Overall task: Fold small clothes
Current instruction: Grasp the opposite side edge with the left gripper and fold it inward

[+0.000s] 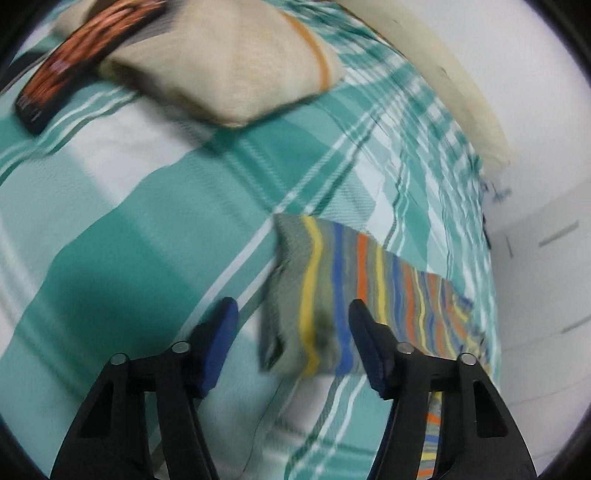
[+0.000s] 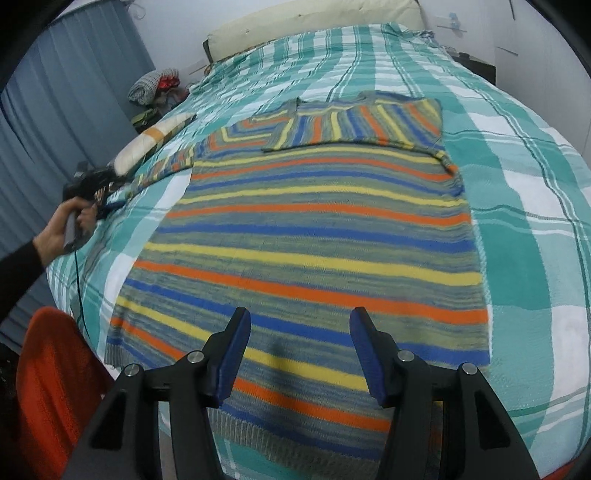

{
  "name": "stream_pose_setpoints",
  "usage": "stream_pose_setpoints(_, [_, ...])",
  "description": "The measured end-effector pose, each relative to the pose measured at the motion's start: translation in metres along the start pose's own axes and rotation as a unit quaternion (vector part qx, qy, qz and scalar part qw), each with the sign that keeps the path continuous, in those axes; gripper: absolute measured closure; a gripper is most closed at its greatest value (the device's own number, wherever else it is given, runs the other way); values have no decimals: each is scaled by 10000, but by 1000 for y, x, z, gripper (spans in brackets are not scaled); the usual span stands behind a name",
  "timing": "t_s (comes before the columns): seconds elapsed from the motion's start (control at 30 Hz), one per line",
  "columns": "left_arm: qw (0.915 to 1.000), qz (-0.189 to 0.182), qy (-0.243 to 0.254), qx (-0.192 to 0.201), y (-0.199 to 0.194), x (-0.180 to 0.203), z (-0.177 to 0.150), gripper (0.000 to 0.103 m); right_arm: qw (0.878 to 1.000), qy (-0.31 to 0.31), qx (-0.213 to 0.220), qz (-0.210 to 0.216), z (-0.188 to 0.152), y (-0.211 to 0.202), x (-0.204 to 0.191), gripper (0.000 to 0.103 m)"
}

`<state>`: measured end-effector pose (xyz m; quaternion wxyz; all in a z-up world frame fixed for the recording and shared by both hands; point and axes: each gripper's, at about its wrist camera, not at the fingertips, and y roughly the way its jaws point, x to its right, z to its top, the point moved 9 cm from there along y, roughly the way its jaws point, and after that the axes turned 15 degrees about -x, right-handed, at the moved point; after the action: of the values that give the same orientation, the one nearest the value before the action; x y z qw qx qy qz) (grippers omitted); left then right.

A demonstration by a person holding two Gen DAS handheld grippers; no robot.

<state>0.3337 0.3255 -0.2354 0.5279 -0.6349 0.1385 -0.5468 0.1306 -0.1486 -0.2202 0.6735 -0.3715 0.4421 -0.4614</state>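
A striped knitted sweater [image 2: 314, 236] in orange, yellow, blue and grey lies flat on the bed. Its right sleeve [image 2: 362, 125] is folded across the chest. Its left sleeve [image 2: 166, 166] stretches out to the left; the cuff end of that sleeve [image 1: 332, 295] shows in the left wrist view. My left gripper [image 1: 291, 314] is open just above that cuff, jaws either side of it. It also shows in the right wrist view [image 2: 92, 192], held by a hand. My right gripper [image 2: 299, 325] is open and empty above the sweater's hem.
The bed has a green and white checked cover [image 2: 535, 221]. A beige folded cloth [image 1: 229, 66] and a dark orange-patterned object [image 1: 74, 66] lie beyond the cuff. An orange chair [image 2: 55, 387] stands at the bed's near left. A cream headboard [image 2: 314, 26] and grey curtains [image 2: 74, 74] are behind.
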Motion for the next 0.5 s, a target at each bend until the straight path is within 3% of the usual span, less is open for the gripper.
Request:
stream_pose_setpoints(0.03, [10000, 3, 73, -31, 3, 4, 0, 79, 10000, -19, -19, -8, -1, 1, 0, 47])
stream_pose_setpoints(0.07, [9998, 46, 143, -127, 8, 8, 2, 101, 10000, -39, -44, -13, -2, 2, -1, 47])
stream_pose_setpoints(0.17, [9963, 631, 583, 96, -5, 39, 8, 102, 10000, -74, -38, 3, -2, 2, -2, 47])
stream_pose_setpoints(0.23, [9929, 671, 955, 250, -16, 74, 7, 103, 9999, -90, 31, 32, -2, -1, -3, 47])
stream_pose_setpoints(0.37, [9723, 659, 2195, 465, -29, 195, -18, 103, 9998, -65, 147, 153, -3, -6, -3, 47])
stream_pose_setpoints(0.4, [9640, 555, 2560, 450, -25, 238, -35, 103, 9997, -45, 156, 183, -4, -6, -2, 47])
stream_pose_setpoints(0.5, [9451, 323, 3236, 303, 1, 318, -79, 103, 9994, 21, 227, 251, -5, -11, 1, 47])
